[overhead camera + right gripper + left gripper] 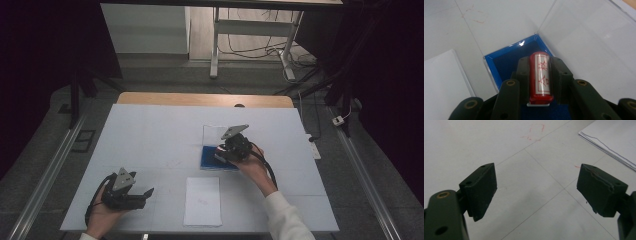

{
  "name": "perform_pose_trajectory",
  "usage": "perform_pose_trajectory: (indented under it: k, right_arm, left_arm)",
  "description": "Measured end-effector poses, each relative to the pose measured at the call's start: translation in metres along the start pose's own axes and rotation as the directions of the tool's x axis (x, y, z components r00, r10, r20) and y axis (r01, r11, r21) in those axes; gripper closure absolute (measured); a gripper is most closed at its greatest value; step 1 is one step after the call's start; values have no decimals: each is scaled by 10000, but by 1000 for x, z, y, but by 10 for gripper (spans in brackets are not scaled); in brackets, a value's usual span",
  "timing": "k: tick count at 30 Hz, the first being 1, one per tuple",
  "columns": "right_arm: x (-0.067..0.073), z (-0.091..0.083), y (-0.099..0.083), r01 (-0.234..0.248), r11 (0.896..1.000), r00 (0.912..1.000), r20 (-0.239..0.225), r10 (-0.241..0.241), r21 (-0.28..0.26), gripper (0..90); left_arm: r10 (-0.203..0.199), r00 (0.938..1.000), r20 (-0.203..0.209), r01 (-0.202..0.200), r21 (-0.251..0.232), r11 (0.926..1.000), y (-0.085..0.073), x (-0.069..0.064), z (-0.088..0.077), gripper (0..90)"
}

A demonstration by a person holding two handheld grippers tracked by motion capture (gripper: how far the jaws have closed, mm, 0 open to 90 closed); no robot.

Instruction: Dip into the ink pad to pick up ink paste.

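Near the middle of the table [150, 130], a little to the right, we are seeing the red stamp [540, 77] sitting between the jaws of the right gripper [539, 75], directly over the blue ink pad [504, 62]. That pad's clear lid [584, 32] is lying open on the far side. In the high view the gripper body is covering the stamp, so we cannot tell whether its lower end is touching the pad. The stamp's label is carrying red characters that we cannot read. The right gripper's jaws are clamping the stamp from both sides. The left gripper [536, 192] is resting near the table's near left corner with its jaws standing wide apart, holding nothing, and a sheet of white paper [202, 200] is lying just to its right.
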State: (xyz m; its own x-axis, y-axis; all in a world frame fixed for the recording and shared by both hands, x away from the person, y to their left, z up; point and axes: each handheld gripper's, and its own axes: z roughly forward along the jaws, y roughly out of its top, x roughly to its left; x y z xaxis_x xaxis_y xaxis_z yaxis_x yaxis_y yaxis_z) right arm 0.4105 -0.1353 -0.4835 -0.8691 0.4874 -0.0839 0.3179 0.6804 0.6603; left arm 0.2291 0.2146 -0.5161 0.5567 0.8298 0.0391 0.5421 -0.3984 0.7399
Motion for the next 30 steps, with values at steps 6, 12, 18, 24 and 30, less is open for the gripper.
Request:
perform_pose_trajectory:
  k: [6,12,18,24,30]
  right_arm:
    - [2,3,-1,-42,9999,10000,84,41,108,701]
    - [3,3,-2,36,9999,9999,150,-38,94,703]
    - [0,3,-5,-157,9999,9999,-24,156,-73,703]
    - [1,4,-4,-129,9999,9999,22,129,-21,704]
    - [1,4,-5,-134,9999,9999,26,134,-54,704]
  left_arm:
    - [-11,10000,13,11,-19,10000,0,-1,-1,165]
    - [5,10000,7,-5,-17,10000,0,-1,0,165]
    - [-5,10000,3,5,-12,10000,1,-2,-1,165]
    - [5,10000,-17,-5,3,10000,1,-2,-1,165]
    - [-72,10000,-32,72,-20,10000,0,-1,-1,165]
